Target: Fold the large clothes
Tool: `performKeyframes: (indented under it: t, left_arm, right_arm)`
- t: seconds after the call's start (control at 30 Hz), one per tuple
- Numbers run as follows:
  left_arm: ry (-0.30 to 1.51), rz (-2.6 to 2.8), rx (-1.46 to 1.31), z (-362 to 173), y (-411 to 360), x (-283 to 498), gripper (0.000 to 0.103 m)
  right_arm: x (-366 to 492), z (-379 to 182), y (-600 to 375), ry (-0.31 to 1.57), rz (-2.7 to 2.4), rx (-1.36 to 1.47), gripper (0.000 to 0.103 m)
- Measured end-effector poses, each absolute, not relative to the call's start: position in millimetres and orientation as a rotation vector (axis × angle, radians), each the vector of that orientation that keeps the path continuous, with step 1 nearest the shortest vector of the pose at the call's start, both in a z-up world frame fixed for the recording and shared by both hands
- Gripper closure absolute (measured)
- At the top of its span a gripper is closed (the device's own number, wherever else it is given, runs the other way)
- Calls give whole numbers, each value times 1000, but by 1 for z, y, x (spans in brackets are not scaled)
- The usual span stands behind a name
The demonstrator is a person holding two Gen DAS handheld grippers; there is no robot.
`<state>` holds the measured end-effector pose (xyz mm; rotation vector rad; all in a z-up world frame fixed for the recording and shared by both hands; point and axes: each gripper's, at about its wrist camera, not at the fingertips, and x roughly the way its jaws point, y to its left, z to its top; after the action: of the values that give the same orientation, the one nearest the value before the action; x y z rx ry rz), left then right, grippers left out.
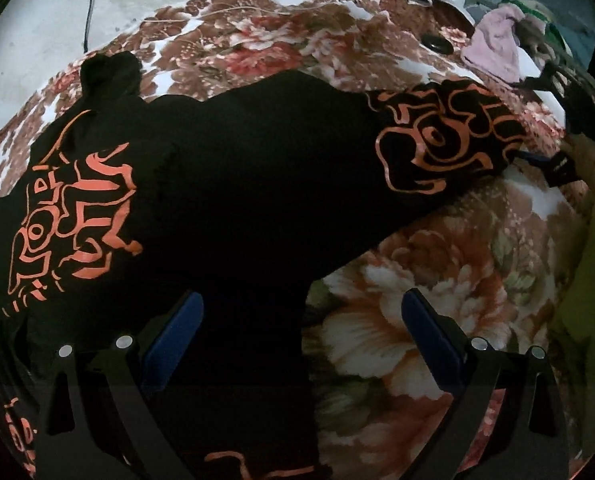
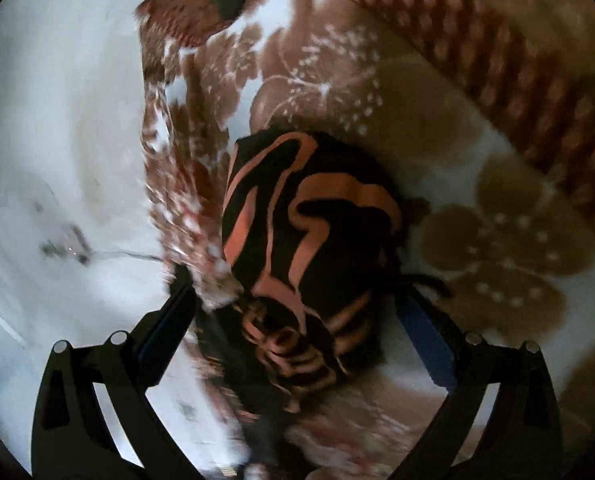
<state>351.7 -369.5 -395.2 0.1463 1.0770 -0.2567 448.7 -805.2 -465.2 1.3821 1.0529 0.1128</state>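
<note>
Black shirt (image 1: 233,184) spread on flowered bedspread (image 1: 437,280) — left gripper (image 1: 301,320) spread wide, right gripper (image 2: 297,312) apart around printed sleeve (image 2: 305,232). Best pinched near hem — lifted evenly.

Open bedspread (image 1: 437,280) beside garment (image 1: 237,184)

The garment (image 1: 237,184) lies spread across the blanket (image 1: 437,320), running from the near left to the far right. The left gripper (image 1: 301,344) hangs over its near edge, one finger above cloth, the other above bare blanket. At the far right end the right gripper (image 2: 297,344) straddles a bunched end of the garment. Behind the blanket lies the floor (image 1: 37,20); a heap of clothes (image 1: 497,48) sits at the far right.
</note>
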Motion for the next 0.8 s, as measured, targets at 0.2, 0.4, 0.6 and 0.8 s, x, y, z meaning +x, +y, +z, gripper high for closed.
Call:
performKeyframes:
  t: [0.2,0.4,0.6,0.8]
  left_arm:
    - [1074,-251,175,-395,-378,353,6]
    - [1060,-235,183,-394,-383,368,6]
    - [1026,-202,159,-390,-386,395,6]
    - [1016,-182,158,-391,-377,410,6]
  right_arm:
    - [460,-495,-818,953,159,1610,6]
    - [466,-500,-837,951,107,1627,82]
    - [471,-495,-845,951,170,1593,88]
    - [465,-428,-841,865,224,1391,89]
